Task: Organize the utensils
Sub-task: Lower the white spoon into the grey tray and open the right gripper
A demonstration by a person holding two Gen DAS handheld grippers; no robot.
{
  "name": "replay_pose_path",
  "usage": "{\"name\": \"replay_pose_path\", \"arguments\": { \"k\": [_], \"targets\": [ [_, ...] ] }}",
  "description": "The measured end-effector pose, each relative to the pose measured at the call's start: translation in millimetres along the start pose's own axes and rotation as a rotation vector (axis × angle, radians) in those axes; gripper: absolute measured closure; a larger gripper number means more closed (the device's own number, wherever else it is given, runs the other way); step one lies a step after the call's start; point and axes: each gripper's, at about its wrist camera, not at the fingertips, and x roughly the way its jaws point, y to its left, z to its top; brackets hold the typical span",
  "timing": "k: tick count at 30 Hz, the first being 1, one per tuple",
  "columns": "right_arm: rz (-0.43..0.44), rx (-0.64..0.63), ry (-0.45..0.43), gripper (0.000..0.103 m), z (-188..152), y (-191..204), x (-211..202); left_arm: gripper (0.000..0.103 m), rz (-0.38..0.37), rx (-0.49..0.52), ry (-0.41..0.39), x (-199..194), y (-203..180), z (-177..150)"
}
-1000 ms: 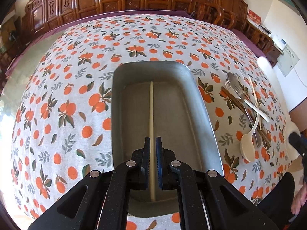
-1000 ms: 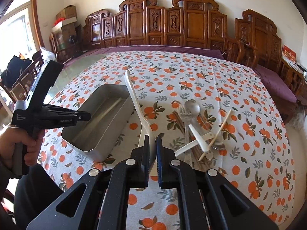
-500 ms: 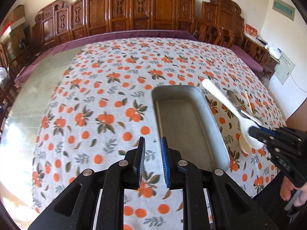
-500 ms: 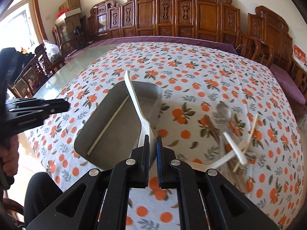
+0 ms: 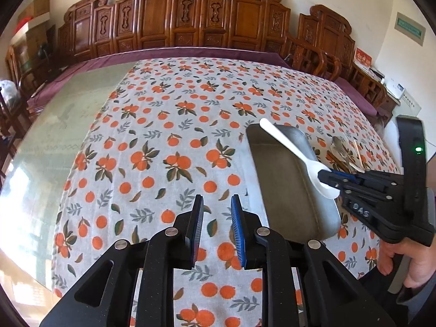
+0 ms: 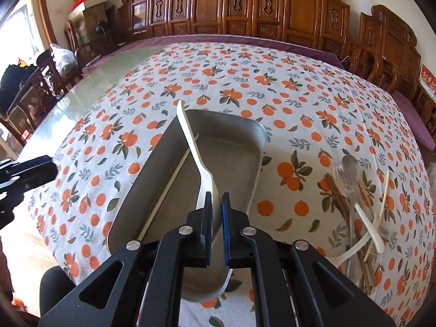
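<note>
Over the grey rectangular metal tray [image 6: 245, 147], the right gripper [image 6: 216, 218] is clamped on a white plastic spoon [image 6: 190, 141] by its bowl, handle sticking out. Left gripper [image 5: 216, 227] is empty, jaws opening. Grip looks shallow, I think; spoon could pivot and land on the orange-print counter [image 5: 163, 136].

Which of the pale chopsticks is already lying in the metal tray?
The long one lying lengthwise along the tray's left side, beside the held white spoon. The other pale chopstick lies in the utensil pile on the cloth.
</note>
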Motion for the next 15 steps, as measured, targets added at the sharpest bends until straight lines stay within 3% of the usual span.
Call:
{"name": "replay_pose_path", "arguments": {
  "k": [8,15],
  "targets": [
    [-0.056,0.009,0.071,0.095,1,12,26,0.084,0.0,-0.019,-0.014,-3,9,-1],
    [0.009,0.014,0.07,0.093,-2,19,24,0.083,0.018,-0.003,-0.015,-2,5,-3]
  ]
}}
